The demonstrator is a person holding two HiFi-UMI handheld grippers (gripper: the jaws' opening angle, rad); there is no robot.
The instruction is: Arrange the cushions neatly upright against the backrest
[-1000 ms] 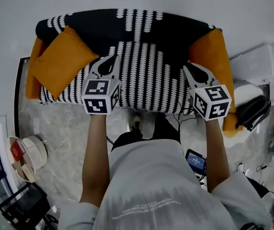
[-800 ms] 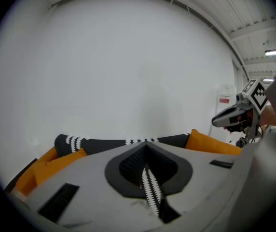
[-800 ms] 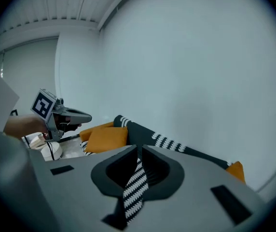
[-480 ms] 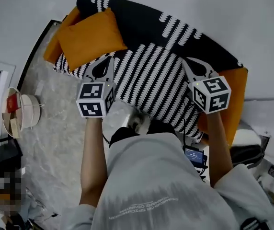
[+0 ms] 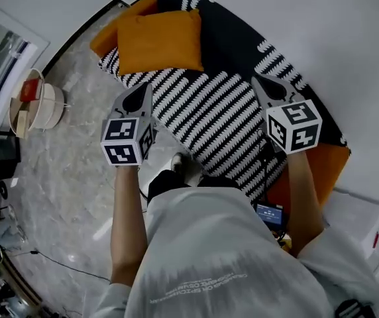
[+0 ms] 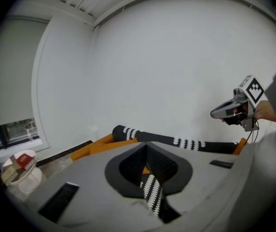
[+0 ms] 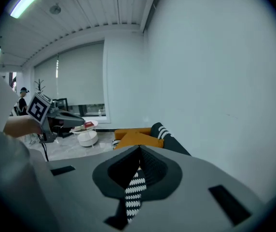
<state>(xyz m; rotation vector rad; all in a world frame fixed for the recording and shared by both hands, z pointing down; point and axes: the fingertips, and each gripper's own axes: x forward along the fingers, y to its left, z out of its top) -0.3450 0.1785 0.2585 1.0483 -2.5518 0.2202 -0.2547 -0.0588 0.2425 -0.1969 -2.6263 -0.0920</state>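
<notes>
Cushion: orange square fabric cushion [image 5: 158, 42] rests on the seat at the sofa's far left end, against the orange armrest [image 5: 108, 37] and right beside the backrest. It appears to lean back rather than stand straight.
Sofa: long black-and-white striped fabric sofa [image 5: 216, 114], running diagonally across the head view.
Backrest: black backrest [image 5: 232, 38] with a few striped bands, set along the white wall [image 5: 348, 38].
Right end: orange padded block [image 5: 312, 167] at the sofa's other end, partly behind the person's right forearm. Whether it is an armrest or a second cushion I cannot tell.
Left gripper: left gripper [image 5: 146, 89] hovers over the front edge of the seat with its jaws pressed together and nothing between them. Only striped fabric shows below its tips.
Right gripper: right gripper [image 5: 258, 81] hovers over the seat nearer the backrest, its jaws likewise closed and empty.
Spacing: both grippers are well apart from the cushion and from each other.
Side table: round white side table [image 5: 40, 105] with a red item on top stands on the grey marble floor [image 5: 77, 197], beyond the sofa's left end.
Person: grey shirt [image 5: 209, 257], with a small dark device with a lit screen [image 5: 269, 215] near the right forearm.
</notes>
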